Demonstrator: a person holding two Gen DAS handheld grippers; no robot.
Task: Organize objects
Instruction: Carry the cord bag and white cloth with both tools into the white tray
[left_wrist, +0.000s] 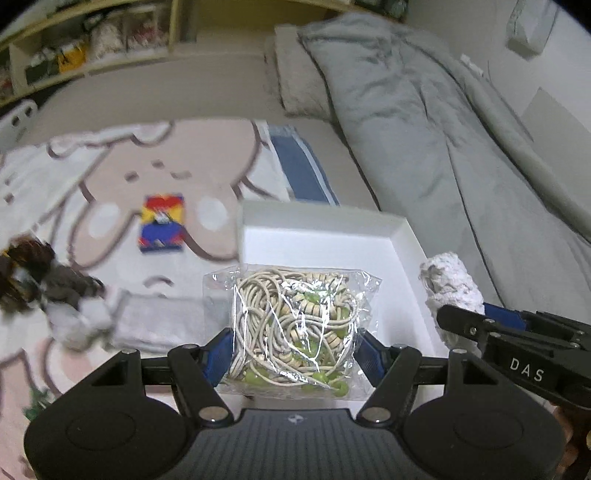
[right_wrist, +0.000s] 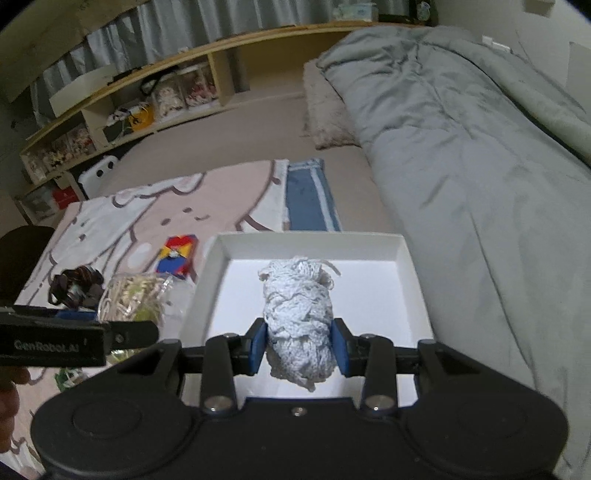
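Observation:
My left gripper (left_wrist: 295, 354) is shut on a clear plastic bag (left_wrist: 291, 325) of beige cord and green beads. In the right wrist view this bag (right_wrist: 136, 295) hangs just left of the white box's left wall, with the left gripper (right_wrist: 122, 326) beneath it. My right gripper (right_wrist: 299, 350) is shut on a white yarn bundle (right_wrist: 299, 321), held above the floor of the open white box (right_wrist: 310, 236). In the left wrist view the right gripper (left_wrist: 461, 321) and its yarn bundle (left_wrist: 454, 280) sit at the right rim of the box (left_wrist: 404, 240).
A small colourful box (right_wrist: 177, 256), a dark fluffy item (right_wrist: 75, 284) and a folded grey cloth (left_wrist: 159, 321) lie on the pink cartoon blanket (right_wrist: 166, 214) left of the box. Folded blue denim (right_wrist: 310, 199) lies behind it. A grey duvet (right_wrist: 461, 147) fills the right side.

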